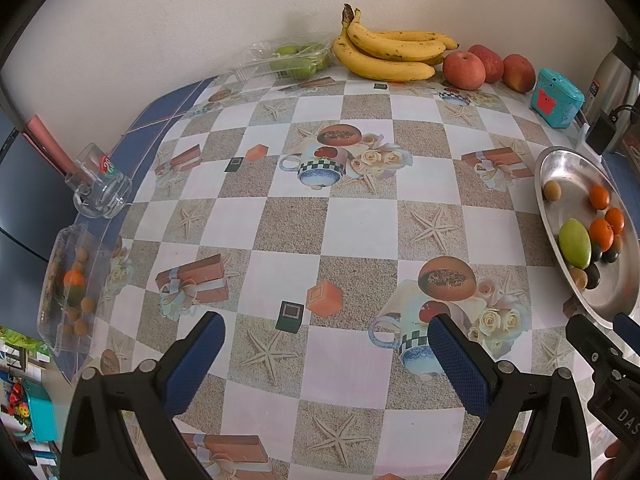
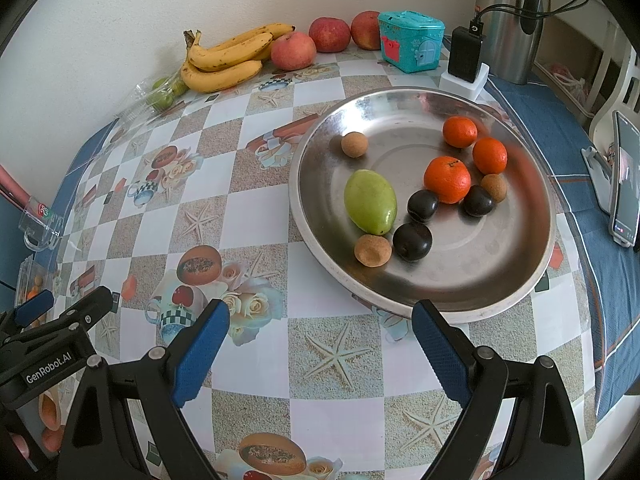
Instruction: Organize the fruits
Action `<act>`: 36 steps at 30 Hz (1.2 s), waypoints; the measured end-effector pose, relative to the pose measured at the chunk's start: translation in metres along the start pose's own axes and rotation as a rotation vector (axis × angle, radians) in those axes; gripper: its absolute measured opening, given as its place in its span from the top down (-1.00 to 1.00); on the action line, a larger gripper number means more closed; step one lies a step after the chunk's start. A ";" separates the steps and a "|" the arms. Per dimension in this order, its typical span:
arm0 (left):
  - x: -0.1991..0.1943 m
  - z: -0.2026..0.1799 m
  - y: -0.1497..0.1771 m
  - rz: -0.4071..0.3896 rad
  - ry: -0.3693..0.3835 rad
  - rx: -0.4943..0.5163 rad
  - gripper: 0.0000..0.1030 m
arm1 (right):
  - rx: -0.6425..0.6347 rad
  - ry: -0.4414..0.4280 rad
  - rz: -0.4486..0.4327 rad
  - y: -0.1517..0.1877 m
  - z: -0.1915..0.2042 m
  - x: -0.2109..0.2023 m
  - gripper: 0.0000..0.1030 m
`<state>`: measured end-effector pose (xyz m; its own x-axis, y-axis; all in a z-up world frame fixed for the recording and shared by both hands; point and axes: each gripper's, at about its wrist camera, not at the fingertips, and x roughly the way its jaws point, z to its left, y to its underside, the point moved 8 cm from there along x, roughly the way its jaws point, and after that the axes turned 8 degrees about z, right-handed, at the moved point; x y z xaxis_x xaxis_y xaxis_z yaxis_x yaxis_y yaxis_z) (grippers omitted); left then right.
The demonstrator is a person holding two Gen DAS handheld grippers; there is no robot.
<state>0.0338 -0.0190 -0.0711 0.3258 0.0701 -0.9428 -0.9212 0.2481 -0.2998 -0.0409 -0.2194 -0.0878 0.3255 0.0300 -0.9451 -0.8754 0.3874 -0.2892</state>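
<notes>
A steel plate (image 2: 512, 276) holds a green mango (image 2: 370, 202), three tangerines (image 2: 447, 179), three dark plums (image 2: 412, 241) and three brown longans (image 2: 372, 251). My right gripper (image 2: 320, 344) is open just in front of the plate, nothing between its fingers. My left gripper (image 1: 326, 350) hangs open over the patterned tablecloth, with the plate (image 1: 560, 168) at its right. Bananas (image 1: 388, 54) and three apples (image 1: 464, 70) lie against the far wall. A clear box (image 1: 66, 292) at the left table edge holds a tangerine and several longans.
A clear pack of green fruit (image 1: 298, 60) lies left of the bananas. A teal toy box (image 2: 412, 40), a charger (image 2: 464, 56) and a steel thermos (image 2: 510, 20) stand behind the plate. A phone on a stand (image 2: 624, 184) is at the right. A glass mug (image 1: 100, 184) sits at the left edge.
</notes>
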 end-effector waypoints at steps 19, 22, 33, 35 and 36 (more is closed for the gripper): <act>0.001 -0.001 0.001 0.003 0.000 0.005 -1.00 | 0.000 0.000 0.001 0.000 0.000 0.000 -0.80; 0.001 -0.001 0.000 0.002 -0.002 0.008 -1.00 | 0.000 -0.001 0.001 0.000 0.000 0.000 -0.80; -0.003 -0.005 -0.001 -0.019 0.004 0.022 -1.00 | 0.002 -0.002 0.000 0.000 -0.001 0.000 -0.80; -0.004 -0.006 -0.001 -0.022 0.001 0.027 -1.00 | 0.002 -0.002 0.000 0.000 -0.001 0.000 -0.80; -0.005 -0.006 -0.001 -0.023 0.003 0.026 -1.00 | 0.003 -0.002 0.000 0.000 -0.001 0.000 -0.80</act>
<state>0.0324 -0.0253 -0.0673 0.3460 0.0613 -0.9362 -0.9077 0.2745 -0.3174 -0.0412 -0.2206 -0.0881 0.3257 0.0318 -0.9449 -0.8746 0.3899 -0.2883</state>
